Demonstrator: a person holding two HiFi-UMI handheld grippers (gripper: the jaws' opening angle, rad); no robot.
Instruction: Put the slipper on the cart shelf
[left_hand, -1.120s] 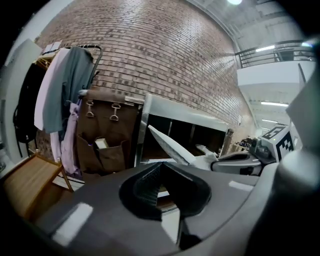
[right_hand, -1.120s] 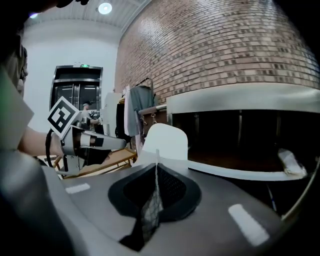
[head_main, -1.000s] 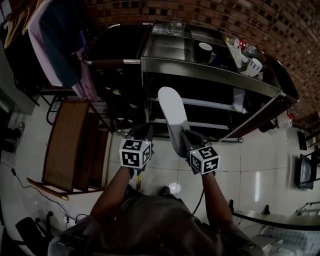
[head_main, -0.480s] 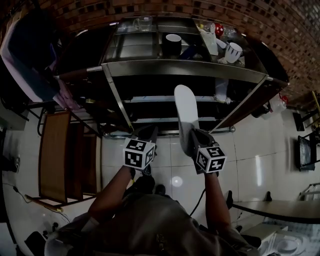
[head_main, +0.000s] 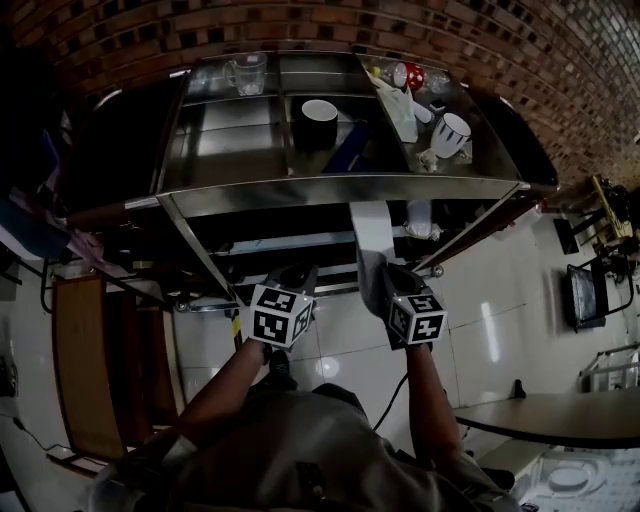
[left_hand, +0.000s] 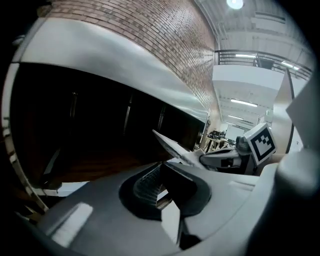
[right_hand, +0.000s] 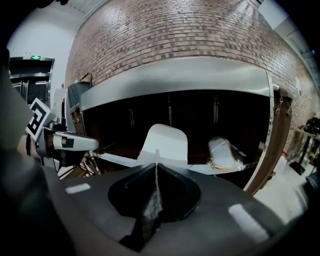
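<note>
A white slipper (head_main: 371, 232) sticks forward out of my right gripper (head_main: 384, 282), which is shut on its heel end. Its toe reaches under the top deck of the steel cart (head_main: 340, 184), over the dark middle shelf (head_main: 290, 243). In the right gripper view the slipper (right_hand: 165, 144) rises upright from the closed jaws of the right gripper (right_hand: 156, 166). My left gripper (head_main: 296, 280) hovers beside it on the left, apart from the slipper, slightly open with nothing between its fingers. The left gripper view shows the slipper (left_hand: 171, 145) off to its right.
A plastic-wrapped slipper (right_hand: 223, 152) lies on the middle shelf to the right. The top deck carries a glass mug (head_main: 245, 72), a black bowl (head_main: 320, 115), a white mug (head_main: 452, 130) and a red item (head_main: 412, 75). A wooden rack (head_main: 88, 360) stands left; brick wall behind.
Both grippers have moved forward toward the cart and a little down. The slipper's toe, earlier in front of the shelves, now sits under the top deck's edge.
</note>
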